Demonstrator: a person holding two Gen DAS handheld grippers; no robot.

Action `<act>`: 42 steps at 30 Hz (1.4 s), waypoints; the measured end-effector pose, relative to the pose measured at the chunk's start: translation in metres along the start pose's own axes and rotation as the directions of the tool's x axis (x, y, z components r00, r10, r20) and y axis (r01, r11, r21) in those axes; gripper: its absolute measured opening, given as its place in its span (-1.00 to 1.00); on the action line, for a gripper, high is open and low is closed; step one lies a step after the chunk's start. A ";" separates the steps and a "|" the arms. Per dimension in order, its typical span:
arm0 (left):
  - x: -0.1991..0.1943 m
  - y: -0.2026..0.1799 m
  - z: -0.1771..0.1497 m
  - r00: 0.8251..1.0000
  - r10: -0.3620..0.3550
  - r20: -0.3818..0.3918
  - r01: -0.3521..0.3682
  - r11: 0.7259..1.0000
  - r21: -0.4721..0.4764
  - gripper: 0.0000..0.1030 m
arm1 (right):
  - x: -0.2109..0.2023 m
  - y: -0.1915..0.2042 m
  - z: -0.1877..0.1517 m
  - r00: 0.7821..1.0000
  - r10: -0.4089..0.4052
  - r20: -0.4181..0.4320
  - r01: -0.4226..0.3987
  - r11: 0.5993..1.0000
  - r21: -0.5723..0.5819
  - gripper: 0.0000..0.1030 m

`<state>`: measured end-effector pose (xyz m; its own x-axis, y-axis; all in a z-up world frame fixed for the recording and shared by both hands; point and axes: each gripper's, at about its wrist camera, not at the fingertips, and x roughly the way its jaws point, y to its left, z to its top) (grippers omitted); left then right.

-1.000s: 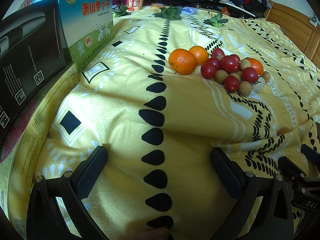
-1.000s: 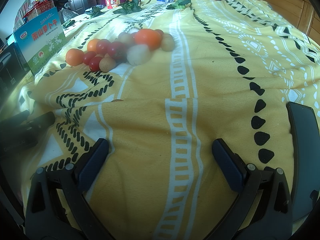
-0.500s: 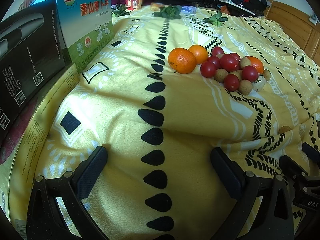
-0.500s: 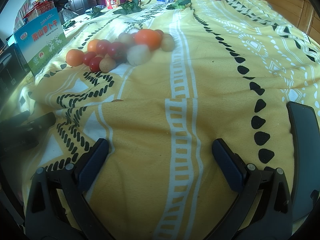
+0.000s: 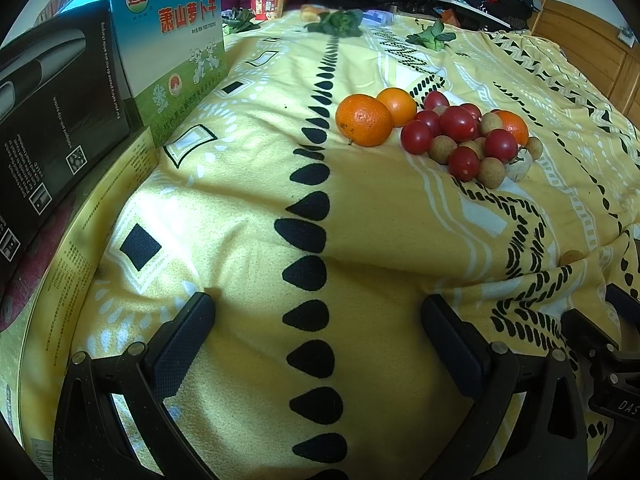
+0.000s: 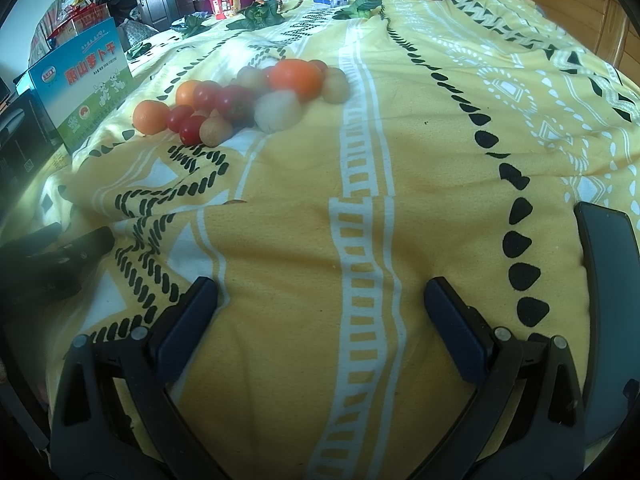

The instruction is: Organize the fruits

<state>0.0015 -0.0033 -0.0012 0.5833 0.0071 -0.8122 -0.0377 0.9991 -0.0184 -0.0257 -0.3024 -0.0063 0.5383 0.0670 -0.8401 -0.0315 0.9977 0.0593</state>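
A pile of fruit lies on the yellow patterned blanket point(image 5: 224, 184): a large orange point(image 5: 363, 120), a second orange point(image 5: 397, 105), a third orange point(image 5: 513, 126), several red cherry tomatoes point(image 5: 457, 123) and several tan longans point(image 5: 442, 149). The pile also shows in the right wrist view, with an orange point(image 6: 295, 77) and tomatoes point(image 6: 191, 129). A lone small fruit point(image 5: 572, 257) sits in a fold. My left gripper point(image 5: 318, 320) is open and empty, well short of the pile. My right gripper point(image 6: 320, 300) is open and empty, resting near the blanket.
A blue-green carton point(image 5: 176, 52) and a black box point(image 5: 52, 120) stand at the left on a yellow box. Leafy greens point(image 5: 340, 22) and a red cup point(image 5: 267, 5) lie at the far end. A dark phone point(image 6: 608, 280) lies at the right.
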 end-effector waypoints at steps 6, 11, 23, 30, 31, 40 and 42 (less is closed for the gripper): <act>0.002 0.000 0.000 1.000 0.004 -0.003 -0.004 1.000 0.004 1.00 | -0.001 0.000 0.000 1.000 0.001 -0.001 -0.001 1.000 0.000 1.00; 0.003 0.000 0.001 1.000 0.005 -0.006 -0.005 1.000 0.007 1.00 | -0.001 0.000 0.000 1.000 0.002 -0.001 -0.002 1.000 0.001 1.00; 0.003 0.000 0.002 1.000 0.004 -0.007 -0.004 1.000 0.007 1.00 | 0.002 0.003 -0.001 1.000 0.001 -0.002 -0.001 1.000 0.000 1.00; 0.003 0.001 0.003 1.000 0.001 -0.008 -0.001 1.000 0.007 1.00 | 0.003 0.007 0.003 1.000 0.001 -0.004 -0.001 1.000 -0.002 1.00; 0.003 0.001 0.003 1.000 0.000 -0.008 0.000 1.000 0.008 1.00 | 0.003 0.006 0.003 1.000 0.002 -0.005 -0.002 1.000 -0.002 1.00; 0.004 0.000 0.003 1.000 -0.002 -0.008 0.002 1.000 0.007 1.00 | 0.003 0.006 0.003 1.000 0.003 -0.006 -0.003 1.000 -0.002 1.00; 0.003 0.000 0.004 1.000 -0.003 -0.008 0.003 1.000 0.007 1.00 | 0.003 0.008 0.002 1.000 0.003 -0.006 -0.003 1.000 -0.001 1.00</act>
<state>0.0063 -0.0026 -0.0018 0.5773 0.0039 -0.8165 -0.0303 0.9994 -0.0166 -0.0221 -0.2942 -0.0073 0.5334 0.0703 -0.8429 -0.0343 0.9975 0.0615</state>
